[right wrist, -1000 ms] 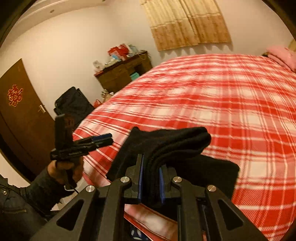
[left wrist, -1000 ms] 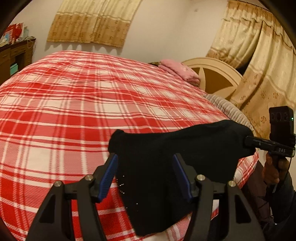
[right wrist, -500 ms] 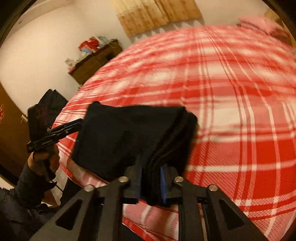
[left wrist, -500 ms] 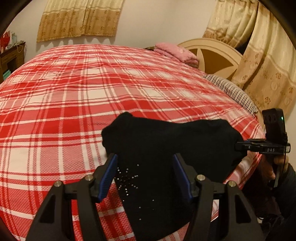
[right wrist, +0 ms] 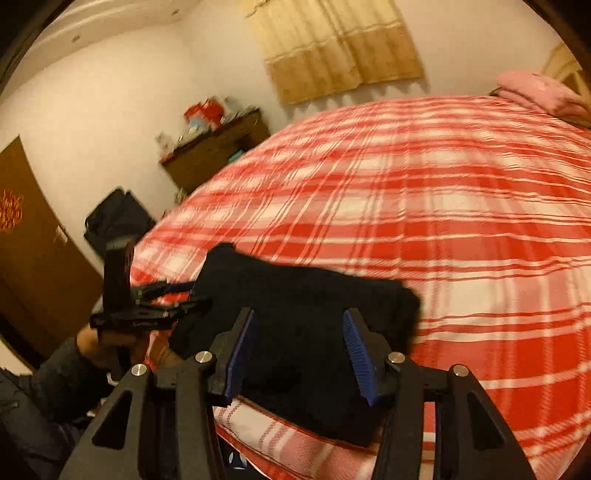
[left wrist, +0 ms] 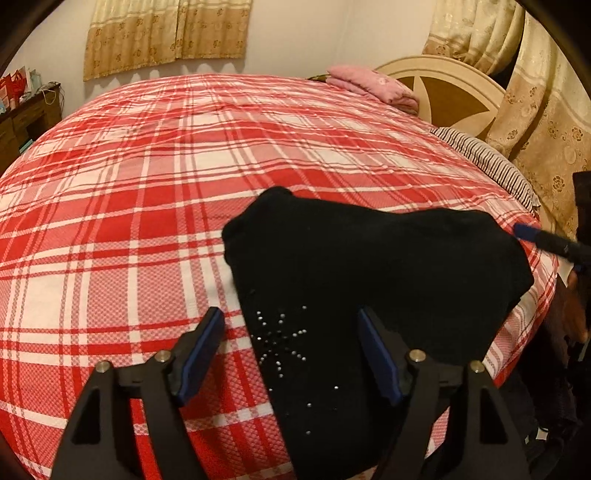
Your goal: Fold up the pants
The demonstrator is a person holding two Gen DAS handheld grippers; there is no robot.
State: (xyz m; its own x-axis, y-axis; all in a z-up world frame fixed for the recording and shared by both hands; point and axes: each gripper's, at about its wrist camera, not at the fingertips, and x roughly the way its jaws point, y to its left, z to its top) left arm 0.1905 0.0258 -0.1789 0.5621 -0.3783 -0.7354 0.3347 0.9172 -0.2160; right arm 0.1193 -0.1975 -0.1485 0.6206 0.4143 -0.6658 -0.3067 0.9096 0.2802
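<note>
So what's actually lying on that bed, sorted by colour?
Black: 1, the folded pants near the bed's edge.
Pink: 1, a folded cloth by the headboard.
Striped: 1, a pillow at the side.
Total: 3

1. A bed (left wrist: 155,177) under a red-and-white plaid cover fills the room.
2. Behind it: white wall, beige curtain (left wrist: 166,33).
3. Cream headboard (left wrist: 443,85) at its right.
4. Dark wooden dresser (right wrist: 214,147) and brown door (right wrist: 26,236) at its left.

You see a red plaid bedspread (left wrist: 147,192), a folded pink blanket (left wrist: 373,86) by the cream headboard (left wrist: 454,92), beige curtains (right wrist: 332,44), and a cluttered wooden dresser (right wrist: 214,151).
</note>
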